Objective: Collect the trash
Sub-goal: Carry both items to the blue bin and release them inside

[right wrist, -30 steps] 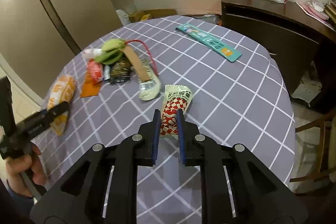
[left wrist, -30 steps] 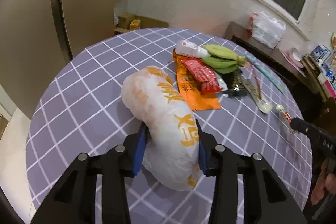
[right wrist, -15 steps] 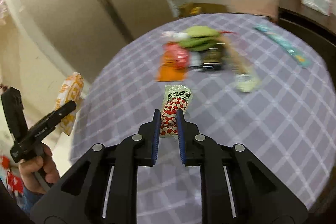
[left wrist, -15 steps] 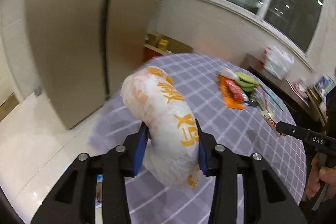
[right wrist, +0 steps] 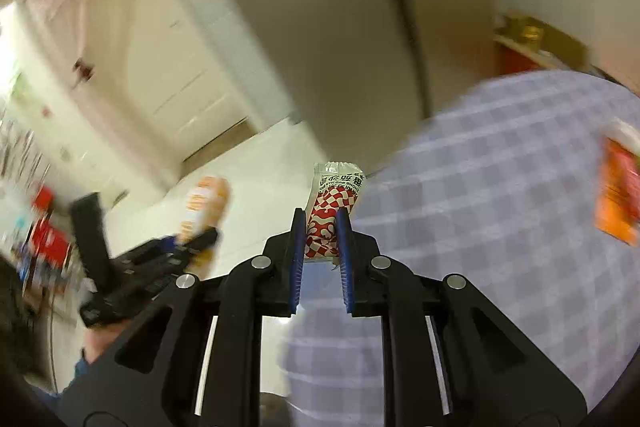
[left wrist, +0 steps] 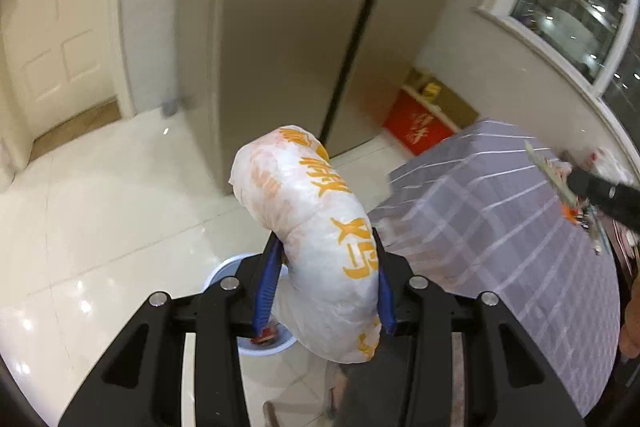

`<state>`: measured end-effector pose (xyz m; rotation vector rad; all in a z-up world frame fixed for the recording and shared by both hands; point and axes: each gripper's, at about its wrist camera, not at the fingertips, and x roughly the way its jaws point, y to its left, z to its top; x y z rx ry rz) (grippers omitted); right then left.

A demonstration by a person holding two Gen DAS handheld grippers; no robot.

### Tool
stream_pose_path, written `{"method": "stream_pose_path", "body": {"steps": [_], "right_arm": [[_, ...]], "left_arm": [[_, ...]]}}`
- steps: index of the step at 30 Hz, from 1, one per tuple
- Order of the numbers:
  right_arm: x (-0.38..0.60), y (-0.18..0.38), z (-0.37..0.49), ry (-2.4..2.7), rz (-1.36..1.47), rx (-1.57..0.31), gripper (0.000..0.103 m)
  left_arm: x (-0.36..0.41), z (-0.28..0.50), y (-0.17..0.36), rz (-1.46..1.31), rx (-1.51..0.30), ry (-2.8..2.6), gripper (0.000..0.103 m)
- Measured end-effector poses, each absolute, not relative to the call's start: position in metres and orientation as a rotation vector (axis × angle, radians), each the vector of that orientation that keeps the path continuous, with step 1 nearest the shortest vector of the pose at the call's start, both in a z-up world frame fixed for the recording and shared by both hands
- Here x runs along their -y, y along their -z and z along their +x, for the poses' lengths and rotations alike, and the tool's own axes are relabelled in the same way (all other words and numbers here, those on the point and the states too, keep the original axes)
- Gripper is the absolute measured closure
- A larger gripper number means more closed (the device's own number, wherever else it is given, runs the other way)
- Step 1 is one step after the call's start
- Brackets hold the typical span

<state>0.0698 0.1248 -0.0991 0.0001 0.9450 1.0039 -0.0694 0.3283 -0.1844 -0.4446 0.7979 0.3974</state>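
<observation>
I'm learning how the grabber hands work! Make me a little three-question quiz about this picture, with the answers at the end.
1. True or false: the left gripper holds a puffy white bag with orange writing.
2. What is between the jaws of the right gripper?
A. a banana
B. a red-and-white checkered snack packet
C. a spoon
3. Fill in: below the left gripper, on the shiny floor, sits a round pale ____, partly hidden.

Key:
1. True.
2. B.
3. Bin; it has something red inside. The checked tablecloth is off to the right.
</observation>
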Motion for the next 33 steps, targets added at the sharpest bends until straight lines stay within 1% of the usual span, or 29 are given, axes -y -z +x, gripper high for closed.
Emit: {"method": "stream_pose_path", "body": {"steps": [5,8,12,14,15,16,17,18,19,21,22,23,27,31,33], "right_arm": [[-0.218,0.123,0.050,-1.133,-0.087,-1.036,0.087],[-0.253,0.141,0.039,-1.159,-0.135,-1.090,0.087],[-0.282,0.159,0.036,-1.153,-0.165,-1.151,0.087],[-0.292,0.166,0.039,-1.148,-0.166,-1.178,0.086],[-0.296,0.169,0.041,-1.136,-0.166,-1.185,0.086],[-0.296,0.172,0.041,-1.129,-0.168,-1.195,0.081],[-0.298,0.177,0.044,-1.120,-0.164,-1.212,0.057],[-0.298,0.178,0.047,-1.107,-0.159,-1.216,0.040],[-0.292,0.177,0.048,-1.092,-0.151,-1.212,0.029],[-0.284,0.174,0.048,-1.098,-0.132,-1.197,0.026],[-0.280,0.172,0.049,-1.094,-0.128,-1.193,0.014],[-0.276,0.167,0.050,-1.089,-0.118,-1.181,0.006],[-0.262,0.152,0.058,-1.071,-0.085,-1.129,0.006],[-0.234,0.124,0.061,-1.068,-0.046,-1.053,0.006],[-0.221,0.114,0.064,-1.061,-0.031,-1.016,0.006]], "left_arm": [[-0.364,-0.074,0.231,-0.532,-0.890,-0.430,0.063],[-0.377,-0.075,0.256,-0.574,-0.936,-0.432,0.063],[-0.385,-0.075,0.276,-0.592,-0.975,-0.425,0.063],[-0.388,-0.074,0.282,-0.594,-0.997,-0.414,0.061],[-0.387,-0.072,0.284,-0.591,-1.014,-0.410,0.057],[-0.388,-0.069,0.287,-0.592,-1.033,-0.404,0.049],[-0.390,-0.069,0.287,-0.590,-1.042,-0.411,0.042],[-0.389,-0.070,0.287,-0.580,-1.044,-0.430,0.027],[-0.387,-0.073,0.286,-0.564,-1.040,-0.454,0.019],[-0.387,-0.073,0.280,-0.523,-1.020,-0.469,0.018],[-0.386,-0.073,0.278,-0.512,-1.017,-0.471,0.018],[-0.386,-0.074,0.276,-0.506,-1.015,-0.477,0.017],[-0.381,-0.075,0.262,-0.481,-0.982,-0.508,0.016],[-0.367,-0.073,0.234,-0.416,-0.922,-0.548,0.012],[-0.359,-0.068,0.218,-0.390,-0.896,-0.550,0.012]]}}
